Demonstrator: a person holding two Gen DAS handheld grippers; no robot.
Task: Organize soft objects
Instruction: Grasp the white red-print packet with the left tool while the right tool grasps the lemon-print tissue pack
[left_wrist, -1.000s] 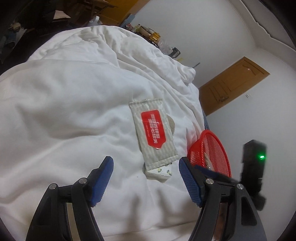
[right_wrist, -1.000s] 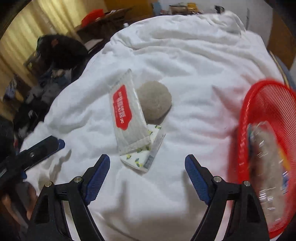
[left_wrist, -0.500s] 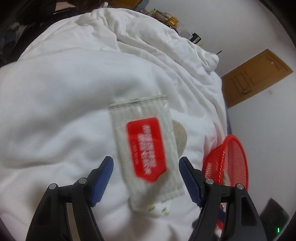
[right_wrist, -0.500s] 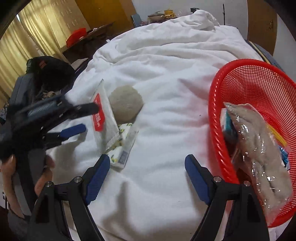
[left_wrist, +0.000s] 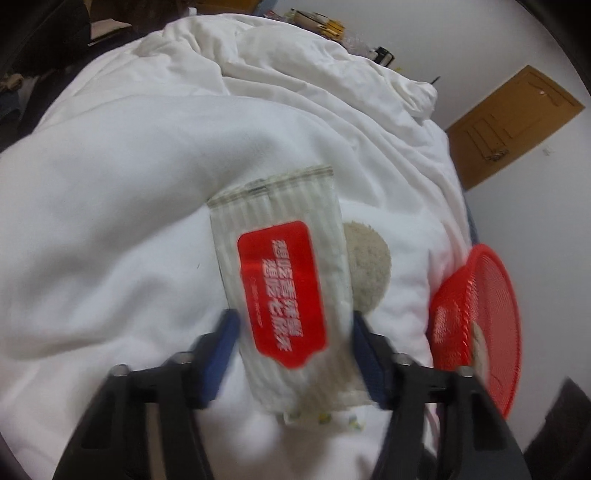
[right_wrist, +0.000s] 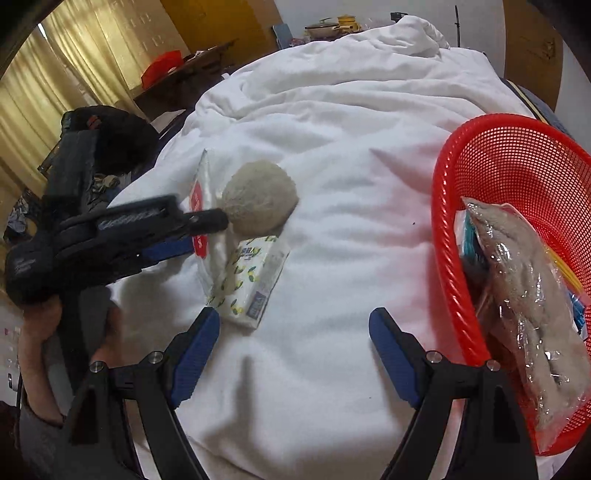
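Note:
A grey-striped wipes pack (left_wrist: 280, 291) with a red label lies on the white duvet (left_wrist: 110, 221). My left gripper (left_wrist: 291, 325) straddles its near end. The jaws are closing, and the blue pads touch both long edges of the pack. A round beige fluffy ball (left_wrist: 369, 266) rests just right of the pack. A lemon-print tissue pack (right_wrist: 251, 280) lies partly under the pack's near end. In the right wrist view the left gripper (right_wrist: 203, 234) comes in from the left over the wipes pack (right_wrist: 207, 192), next to the ball (right_wrist: 260, 201). My right gripper (right_wrist: 295, 332) hovers open over bare duvet, holding nothing.
A red mesh basket (right_wrist: 454, 258) sits at the bed's right edge with a clear-bagged beige item (right_wrist: 524, 295) and other packets inside. A hand (right_wrist: 37, 332) holds the left gripper. A cluttered desk (right_wrist: 177, 70), curtains and a wooden door (left_wrist: 513, 125) surround the bed.
My left gripper came forward over the wipes pack and its jaws narrowed from wide apart to the pack's edges. The right gripper's view swung a little, bringing the basket into clearer sight.

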